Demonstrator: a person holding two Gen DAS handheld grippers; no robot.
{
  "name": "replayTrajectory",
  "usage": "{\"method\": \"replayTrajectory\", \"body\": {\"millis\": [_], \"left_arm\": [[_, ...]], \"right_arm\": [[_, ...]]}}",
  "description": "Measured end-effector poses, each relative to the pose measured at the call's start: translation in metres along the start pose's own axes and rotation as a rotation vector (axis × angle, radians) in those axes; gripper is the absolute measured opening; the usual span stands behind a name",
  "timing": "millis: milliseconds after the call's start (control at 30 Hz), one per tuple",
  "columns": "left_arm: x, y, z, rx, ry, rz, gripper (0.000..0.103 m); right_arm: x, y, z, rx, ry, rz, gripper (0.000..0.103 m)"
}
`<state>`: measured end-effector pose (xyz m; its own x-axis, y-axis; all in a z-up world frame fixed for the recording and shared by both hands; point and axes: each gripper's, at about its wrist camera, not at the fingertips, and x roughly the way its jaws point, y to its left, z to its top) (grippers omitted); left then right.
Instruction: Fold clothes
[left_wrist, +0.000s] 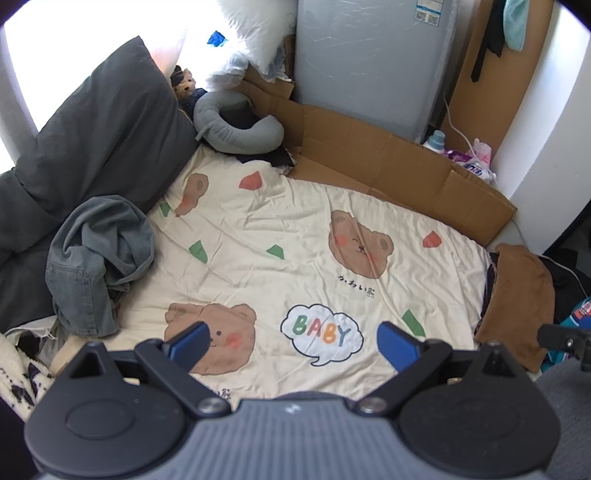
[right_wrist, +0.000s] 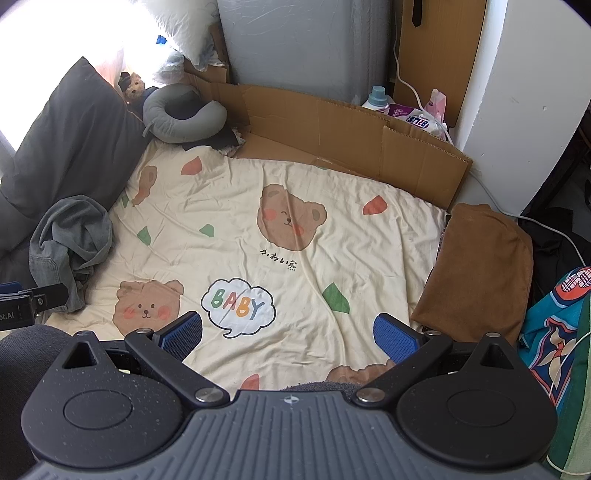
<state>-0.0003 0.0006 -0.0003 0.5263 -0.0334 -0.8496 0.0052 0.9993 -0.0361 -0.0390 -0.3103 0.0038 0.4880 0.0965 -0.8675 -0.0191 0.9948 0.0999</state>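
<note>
While both the left gripper (left_wrist: 291, 341) and right gripper (right_wrist: 288, 332) are held spread and empty, the crumpled denim garment (left_wrist: 96, 258) at the bed's (left_wrist: 295, 221) left edge is judged soft, heavy; its waistband is best pinched.

One crumpled grey garment (right_wrist: 70, 240) lay at nine o'clock on the bear sheet (right_wrist: 332, 236), and one folded brown garment (right_wrist: 480, 273) at three o'clock. Three full bear faces (right_wrist: 291, 218) showed on that sheet, plus one "BABY" bubble (right_wrist: 238, 302). At eleven o'clock sat one neck pillow (right_wrist: 184, 114), one toy bear (right_wrist: 133, 86) and one dark pillow (right_wrist: 74, 140).
</note>
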Motion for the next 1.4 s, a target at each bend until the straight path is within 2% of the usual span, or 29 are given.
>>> {"method": "replayTrajectory", "body": {"millis": [1167, 1400], "left_arm": [[0.002, 0.001, 0.001, 0.009, -0.002, 0.021, 0.098], [0.004, 0.010, 0.001, -0.004, 0.001, 0.008, 0.098]], "right_arm": [[0.004, -0.002, -0.001, -0.012, 0.002, 0.006, 0.102], [0.008, 0.000, -0.002, -0.017, 0.012, 0.007, 0.102]]}}
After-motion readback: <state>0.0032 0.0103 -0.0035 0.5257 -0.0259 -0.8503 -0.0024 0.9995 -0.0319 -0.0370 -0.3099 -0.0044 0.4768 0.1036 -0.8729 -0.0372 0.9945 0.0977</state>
